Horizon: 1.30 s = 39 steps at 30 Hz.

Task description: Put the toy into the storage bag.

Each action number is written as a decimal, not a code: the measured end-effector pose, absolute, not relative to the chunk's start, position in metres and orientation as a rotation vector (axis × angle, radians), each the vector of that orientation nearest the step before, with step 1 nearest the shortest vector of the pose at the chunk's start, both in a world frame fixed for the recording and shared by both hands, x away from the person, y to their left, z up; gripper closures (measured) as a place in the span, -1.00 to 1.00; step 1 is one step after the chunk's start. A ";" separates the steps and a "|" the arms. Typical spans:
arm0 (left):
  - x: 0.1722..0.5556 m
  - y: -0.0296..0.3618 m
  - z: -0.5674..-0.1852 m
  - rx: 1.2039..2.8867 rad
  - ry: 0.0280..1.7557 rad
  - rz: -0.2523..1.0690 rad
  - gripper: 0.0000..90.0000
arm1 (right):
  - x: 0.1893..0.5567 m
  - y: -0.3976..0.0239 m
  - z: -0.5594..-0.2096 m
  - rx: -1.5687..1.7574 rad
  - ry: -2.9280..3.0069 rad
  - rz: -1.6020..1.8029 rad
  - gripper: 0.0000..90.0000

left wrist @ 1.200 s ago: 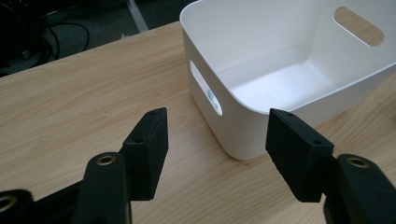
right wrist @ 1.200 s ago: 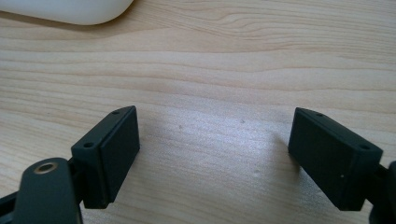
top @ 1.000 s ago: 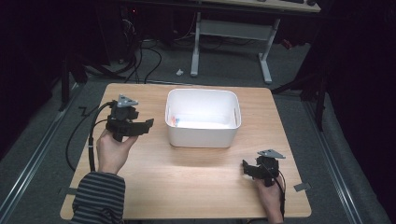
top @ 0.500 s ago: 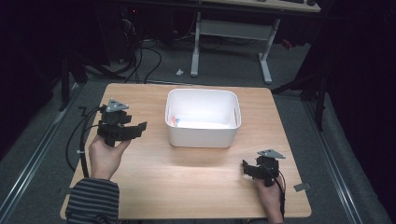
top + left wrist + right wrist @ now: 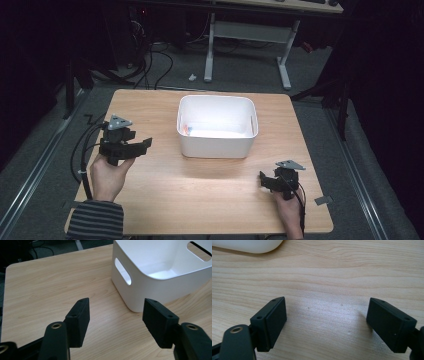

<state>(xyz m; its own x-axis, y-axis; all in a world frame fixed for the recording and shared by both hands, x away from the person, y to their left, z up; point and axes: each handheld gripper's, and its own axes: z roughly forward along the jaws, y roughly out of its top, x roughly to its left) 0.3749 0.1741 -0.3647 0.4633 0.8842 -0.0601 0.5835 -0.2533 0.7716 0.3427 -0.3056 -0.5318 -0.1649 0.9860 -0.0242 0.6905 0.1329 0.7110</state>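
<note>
A white plastic bin (image 5: 217,125) with handle slots stands on the wooden table (image 5: 210,190), at the middle toward the back. Something small and orange (image 5: 186,130) lies inside it at the left wall. My left gripper (image 5: 142,146) is held left of the bin, apart from it, jaws pointing right. In the left gripper view the left gripper (image 5: 115,315) is open with only tabletop between the jaws, and the bin (image 5: 160,272) lies ahead to the right. My right gripper (image 5: 263,181) rests low near the table's front right, and in its own view the right gripper (image 5: 325,320) is open and empty.
A corner of the bin (image 5: 249,246) shows at the top left of the right gripper view. Black cables (image 5: 82,150) trail off the table's left edge. A desk frame (image 5: 250,35) and grey floor lie beyond the far edge.
My left gripper has drawn back to the left and toward the person, away from the bin, and sunk slightly. The right gripper has stayed put.
</note>
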 end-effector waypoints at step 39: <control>0.358 0.189 -0.415 1.952 1.304 0.418 -0.16 | 0.343 -0.305 -0.532 1.611 1.915 0.777 -0.63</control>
